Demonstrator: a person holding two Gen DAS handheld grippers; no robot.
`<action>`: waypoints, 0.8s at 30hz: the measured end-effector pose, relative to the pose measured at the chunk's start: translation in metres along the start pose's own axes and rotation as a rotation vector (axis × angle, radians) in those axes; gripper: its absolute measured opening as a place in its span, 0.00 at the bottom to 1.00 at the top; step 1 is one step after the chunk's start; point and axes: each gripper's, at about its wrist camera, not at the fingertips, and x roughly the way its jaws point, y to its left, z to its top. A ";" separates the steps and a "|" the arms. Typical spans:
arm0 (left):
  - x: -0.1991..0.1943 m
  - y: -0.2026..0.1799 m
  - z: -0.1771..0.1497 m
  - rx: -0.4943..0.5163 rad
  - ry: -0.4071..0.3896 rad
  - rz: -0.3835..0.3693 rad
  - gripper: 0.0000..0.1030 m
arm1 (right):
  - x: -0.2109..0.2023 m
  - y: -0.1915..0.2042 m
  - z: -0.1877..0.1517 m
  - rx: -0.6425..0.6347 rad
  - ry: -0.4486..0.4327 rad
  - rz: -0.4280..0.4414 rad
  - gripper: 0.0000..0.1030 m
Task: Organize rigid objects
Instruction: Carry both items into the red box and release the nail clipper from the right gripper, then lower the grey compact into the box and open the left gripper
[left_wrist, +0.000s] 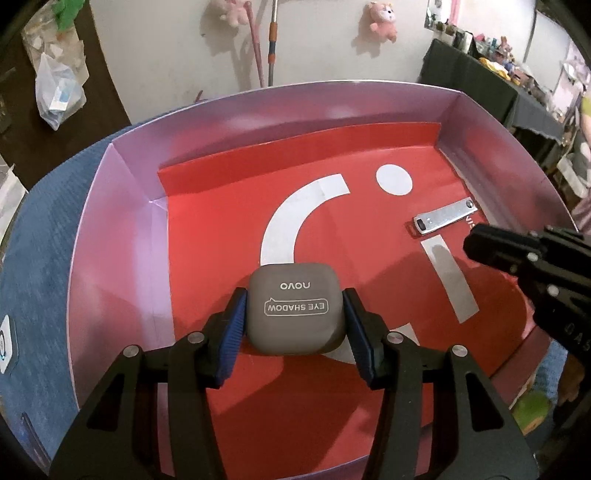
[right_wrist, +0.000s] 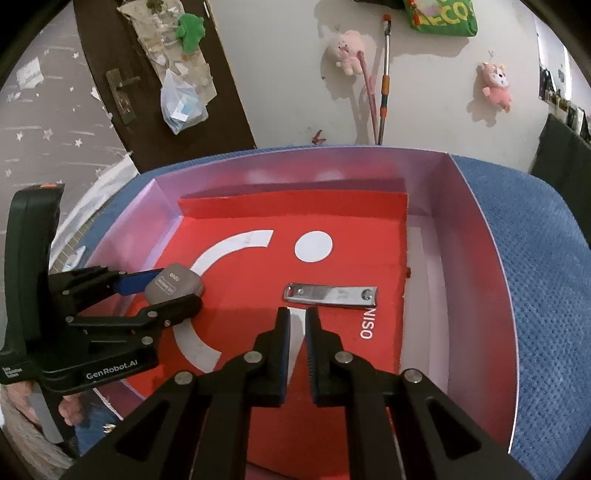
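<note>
My left gripper (left_wrist: 293, 310) is shut on a grey eye shadow case (left_wrist: 295, 308), holding it low over the red floor of the open box (left_wrist: 122, 192). The case also shows in the right wrist view (right_wrist: 173, 286), gripped by the left gripper (right_wrist: 166, 290). A silver nail clipper (right_wrist: 330, 295) lies flat on the red floor, just ahead of my right gripper (right_wrist: 295, 317), whose jaws stand nearly closed and empty. The clipper also shows in the left wrist view (left_wrist: 445, 220), with the right gripper (left_wrist: 480, 243) beside it.
The box has tall pale pink walls (right_wrist: 476, 258) and sits on a blue cushion (right_wrist: 546, 280). A white wall with hanging plush toys (right_wrist: 495, 85) and leaning poles (right_wrist: 384, 88) stands behind. A dark door (right_wrist: 122, 85) is at the left.
</note>
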 end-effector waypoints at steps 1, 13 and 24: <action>0.000 0.000 0.000 -0.003 0.000 0.000 0.48 | 0.001 0.001 -0.001 -0.003 0.005 -0.002 0.10; -0.014 -0.003 -0.008 -0.008 -0.047 0.027 0.72 | -0.002 0.003 -0.003 -0.015 0.002 -0.010 0.37; -0.020 -0.004 -0.004 -0.007 -0.088 0.019 0.82 | -0.019 -0.001 -0.007 0.001 -0.020 0.003 0.45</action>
